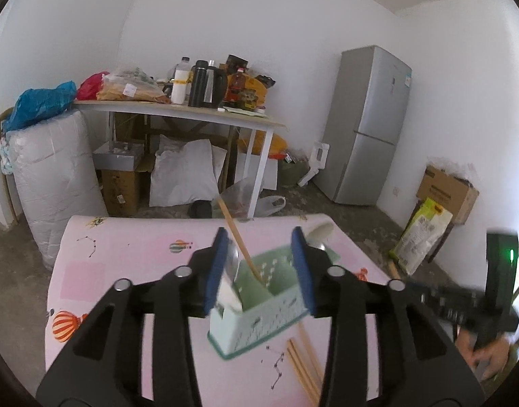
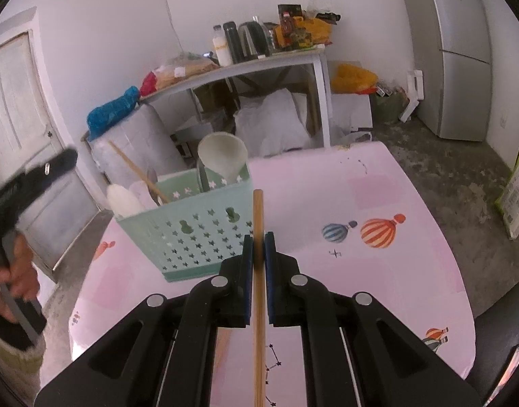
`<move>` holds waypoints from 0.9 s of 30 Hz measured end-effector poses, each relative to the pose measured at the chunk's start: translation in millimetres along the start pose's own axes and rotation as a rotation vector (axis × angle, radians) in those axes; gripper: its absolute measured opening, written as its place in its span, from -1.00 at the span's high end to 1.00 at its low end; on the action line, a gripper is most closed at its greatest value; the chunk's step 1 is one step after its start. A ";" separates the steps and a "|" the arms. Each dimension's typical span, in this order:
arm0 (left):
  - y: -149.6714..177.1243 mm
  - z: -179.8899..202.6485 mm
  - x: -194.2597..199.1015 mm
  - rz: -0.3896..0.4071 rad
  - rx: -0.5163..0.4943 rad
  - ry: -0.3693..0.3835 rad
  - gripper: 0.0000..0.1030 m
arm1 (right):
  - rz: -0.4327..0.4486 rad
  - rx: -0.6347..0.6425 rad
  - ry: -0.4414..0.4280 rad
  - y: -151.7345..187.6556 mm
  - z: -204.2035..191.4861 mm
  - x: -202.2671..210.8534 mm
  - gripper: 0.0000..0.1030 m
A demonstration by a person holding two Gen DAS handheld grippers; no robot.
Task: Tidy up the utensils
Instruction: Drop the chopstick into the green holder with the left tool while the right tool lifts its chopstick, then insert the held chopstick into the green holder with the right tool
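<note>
Clearly, from the left wrist view, the left gripper point(image 1: 261, 268) is seen with its blue pads spread wide and nothing pinched between them. It is held above the mint-green utensil caddy point(image 1: 259, 318), which stands on the pink table point(image 1: 123, 271). A single chopstick point(image 1: 239, 240) is already leaned inside the caddy, next to a metal spoon point(image 1: 233, 264); a white ladle point(image 1: 318, 230) is visible behind the far rim. Several loose chopsticks point(image 1: 303, 363) are left lying on the table just beside the caddy's near corner.

From the right wrist view, the right gripper point(image 2: 258, 247) is shown pressed together on a wooden chopstick point(image 2: 258, 217), which is held along the fingers with its tip raised just beside the caddy's point(image 2: 191, 234) right corner. Ladle point(image 2: 222, 159), spoon and a white utensil point(image 2: 122, 200) are seen stowed already.

The task is judged partly done: the held chopstick is not yet dropped in, and the loose ones remain to be collected.
</note>
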State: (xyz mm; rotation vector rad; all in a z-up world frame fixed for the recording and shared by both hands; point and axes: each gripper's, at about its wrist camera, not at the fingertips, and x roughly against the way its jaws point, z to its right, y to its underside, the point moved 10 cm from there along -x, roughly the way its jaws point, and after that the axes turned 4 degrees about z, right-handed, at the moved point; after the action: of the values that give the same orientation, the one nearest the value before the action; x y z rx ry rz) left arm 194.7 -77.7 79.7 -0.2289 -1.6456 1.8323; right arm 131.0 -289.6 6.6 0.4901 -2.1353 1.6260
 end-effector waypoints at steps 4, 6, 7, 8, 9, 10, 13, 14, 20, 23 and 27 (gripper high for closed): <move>25.7 5.3 12.1 -0.054 -0.038 0.012 -0.09 | 0.046 -0.007 -0.035 -17.5 -7.3 7.3 0.87; 42.9 7.0 12.3 -0.099 -0.047 0.010 -0.19 | 0.069 -0.012 -0.056 -26.4 -11.4 10.0 0.87; 52.3 7.0 11.6 -0.122 -0.048 0.008 -0.27 | 0.085 -0.019 -0.074 -33.0 -14.6 10.9 0.87; 62.1 7.1 10.2 -0.144 -0.047 0.002 -0.34 | 0.102 -0.026 -0.095 -39.0 -18.3 11.5 0.87; 74.4 6.0 7.4 -0.174 -0.046 -0.007 -0.38 | 0.118 -0.033 -0.113 -45.1 -21.3 11.9 0.87; 84.5 4.6 5.3 -0.197 -0.045 -0.019 -0.46 | 0.141 -0.041 -0.140 -55.0 -26.2 11.6 0.87; 112.3 -3.5 -3.3 -0.254 -0.049 -0.088 -0.62 | 0.213 -0.038 -0.189 -81.4 -40.4 14.1 0.87; 118.9 -6.4 -6.0 -0.264 -0.055 -0.109 -0.64 | 0.236 -0.036 -0.203 -89.3 -45.3 15.2 0.87; 146.1 -19.7 -17.7 -0.320 -0.079 -0.218 -0.74 | 0.428 -0.074 -0.369 -154.2 -77.7 16.2 0.87; 147.9 -22.0 -20.7 -0.328 -0.076 -0.229 -0.75 | 0.488 -0.072 -0.402 -172.3 -93.7 2.2 0.87; 148.1 -27.8 -22.5 -0.329 -0.069 -0.232 -0.76 | 0.538 -0.042 -0.385 -183.5 -110.7 -25.8 0.87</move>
State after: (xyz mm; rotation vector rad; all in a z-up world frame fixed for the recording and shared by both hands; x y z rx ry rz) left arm 175.2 -66.9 -71.1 0.2223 -1.7826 1.5992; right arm 258.4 -229.3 169.9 0.2356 -2.7617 1.8709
